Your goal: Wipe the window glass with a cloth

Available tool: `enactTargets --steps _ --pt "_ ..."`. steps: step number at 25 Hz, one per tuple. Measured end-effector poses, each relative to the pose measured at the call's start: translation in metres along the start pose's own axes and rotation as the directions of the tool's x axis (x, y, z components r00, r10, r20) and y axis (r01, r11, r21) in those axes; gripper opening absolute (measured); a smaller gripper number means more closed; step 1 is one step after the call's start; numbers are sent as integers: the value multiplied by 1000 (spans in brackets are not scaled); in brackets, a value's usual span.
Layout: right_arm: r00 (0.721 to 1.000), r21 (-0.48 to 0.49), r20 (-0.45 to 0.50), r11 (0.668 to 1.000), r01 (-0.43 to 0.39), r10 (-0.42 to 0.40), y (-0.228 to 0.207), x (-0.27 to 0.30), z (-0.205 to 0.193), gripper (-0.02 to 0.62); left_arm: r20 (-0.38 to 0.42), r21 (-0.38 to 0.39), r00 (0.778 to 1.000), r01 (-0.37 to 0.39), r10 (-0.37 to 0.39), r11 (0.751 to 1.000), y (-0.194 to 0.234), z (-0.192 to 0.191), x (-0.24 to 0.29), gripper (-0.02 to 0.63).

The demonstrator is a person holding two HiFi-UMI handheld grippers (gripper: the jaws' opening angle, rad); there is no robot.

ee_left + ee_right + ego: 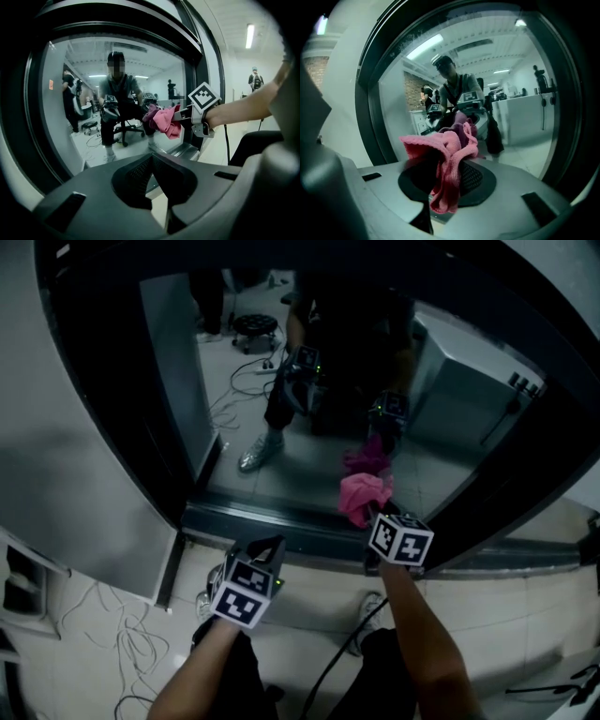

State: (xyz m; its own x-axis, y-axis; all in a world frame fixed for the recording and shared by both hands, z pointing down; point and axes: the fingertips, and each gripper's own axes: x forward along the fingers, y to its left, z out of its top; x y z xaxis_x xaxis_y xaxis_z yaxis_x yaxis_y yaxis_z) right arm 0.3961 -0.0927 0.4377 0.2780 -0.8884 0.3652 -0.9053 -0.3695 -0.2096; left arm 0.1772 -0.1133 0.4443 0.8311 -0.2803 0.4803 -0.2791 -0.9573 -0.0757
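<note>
Pink cloth (364, 495), clamped in right tongs (382, 514), presses window glass (309, 465) lower centre, apparently for wiping; left tongs (267, 547) together, empty, idle.

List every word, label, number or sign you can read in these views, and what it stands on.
None can be read.
Left gripper, marker cube: black-and-white squares only, no letters.
Right gripper, marker cube: the same.
Pink cloth: no label shows.
Small orange sign seen in the window glass: too small to read.
</note>
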Motion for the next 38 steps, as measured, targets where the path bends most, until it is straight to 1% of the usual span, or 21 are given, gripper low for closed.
enactTargets --steps 6,12,16,19,25,28,31,34,38 --pt "997 -33 -27 997 -71 71 57 29 -2 86 -15 5 999 -30 31 1000 21 -13 -21 5" --pt "990 -56 -22 988 -144 143 113 49 8 86 0 -9 998 -57 57 998 41 -17 -41 5" --pt "982 -78 3 979 -188 188 145 54 27 86 2 -10 997 -76 76 997 55 -20 -53 5" --pt "975 -81 29 972 -218 221 163 52 42 86 2 8 996 -89 89 996 64 -18 -62 5" --pt "951 -109 127 957 -267 280 195 34 92 86 18 40 994 -107 106 993 71 -6 -75 5" --pt "934 -126 198 952 -278 299 202 17 125 86 28 43 994 -106 105 993 68 1 -77 5" --pt "917 -145 260 951 -274 303 201 1 155 86 39 52 995 -95 93 994 63 6 -74 5" --pt "912 -152 297 957 -247 283 188 -11 175 86 33 60 996 -79 77 995 54 8 -68 5" --pt "911 -144 333 968 -204 241 162 -25 193 86 45 72 998 -57 54 996 39 18 -59 5"
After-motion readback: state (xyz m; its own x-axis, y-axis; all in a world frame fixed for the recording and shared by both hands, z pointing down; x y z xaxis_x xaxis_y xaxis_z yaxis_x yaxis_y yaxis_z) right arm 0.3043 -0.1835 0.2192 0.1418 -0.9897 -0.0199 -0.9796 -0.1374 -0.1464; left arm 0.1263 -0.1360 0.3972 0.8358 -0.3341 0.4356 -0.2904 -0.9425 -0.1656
